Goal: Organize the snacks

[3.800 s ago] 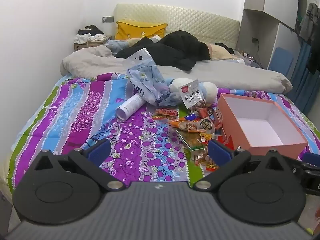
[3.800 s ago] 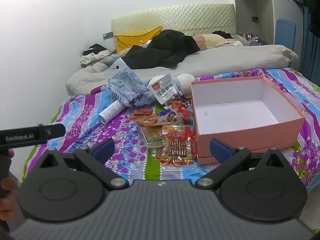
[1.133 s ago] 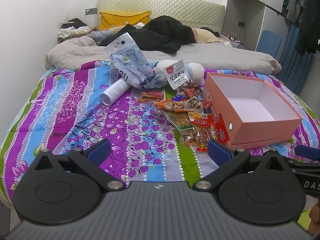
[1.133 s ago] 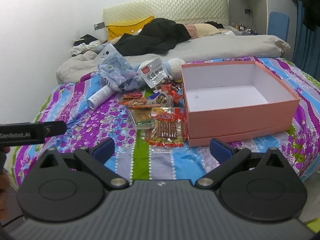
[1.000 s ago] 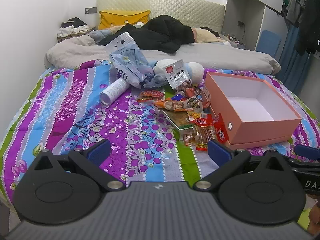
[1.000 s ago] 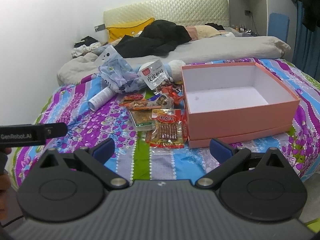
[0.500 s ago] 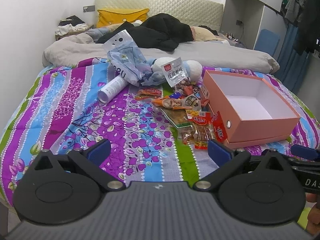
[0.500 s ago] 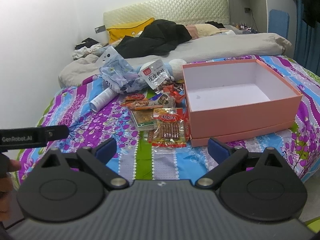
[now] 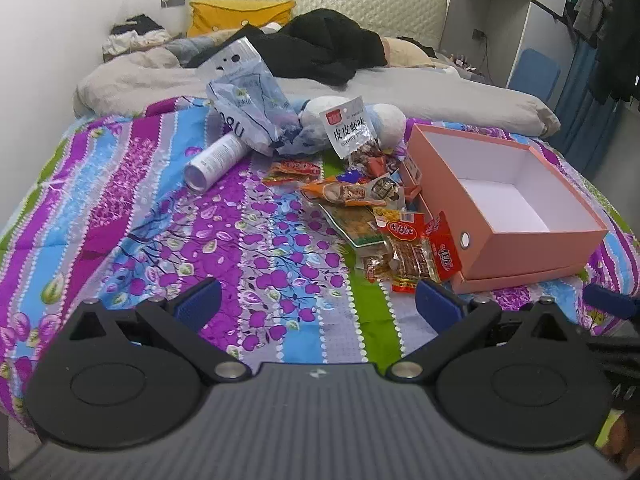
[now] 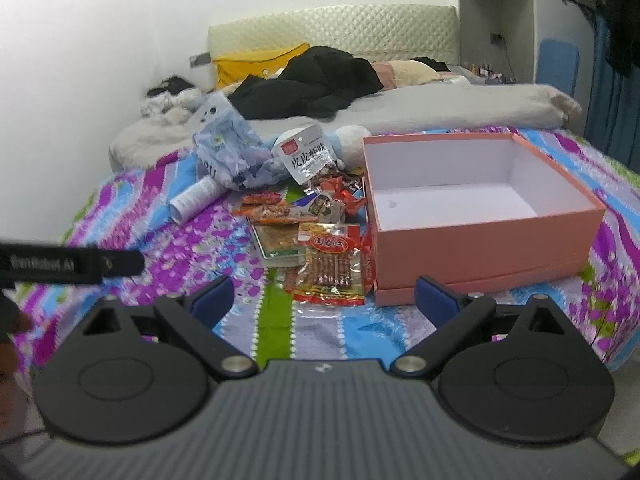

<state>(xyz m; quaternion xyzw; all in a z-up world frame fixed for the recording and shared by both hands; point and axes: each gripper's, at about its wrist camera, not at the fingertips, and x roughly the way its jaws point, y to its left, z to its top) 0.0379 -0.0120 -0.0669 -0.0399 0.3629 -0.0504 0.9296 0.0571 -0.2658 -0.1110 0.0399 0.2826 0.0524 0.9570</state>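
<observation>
A: How are the fingers of the left gripper [image 9: 318, 304] set?

B: They are spread wide, and nothing is held or touched between the blue pads. The gripper is held low and level over the near edge of the bed [image 9: 120, 216], pointed along the patterned cover toward the headboard.

A: And the right gripper [image 10: 324, 298]?

B: Its fingers are spread equally wide, with nothing gripped. It is held level above the near edge of the bed, aimed at the snack packets [image 10: 320, 240]; the view is slightly blurred. A black bar of the left device can be seen at its left edge.

A: Where are the snacks found?

B: A loose pile of snack packets [image 9: 372, 208] is lying on the cover just left of the pink box [image 9: 500, 208], some touching its side wall. A red-labelled packet of brown sticks [image 10: 330, 270] is nearest the fingers. A white pouch [image 9: 350, 130] is propped upright at the far end of the pile.

A: And the box?

B: It is open, its white inside bare. A white tube [image 9: 214, 158] and a crumpled blue bag [image 9: 250, 114] are lying further left.
</observation>
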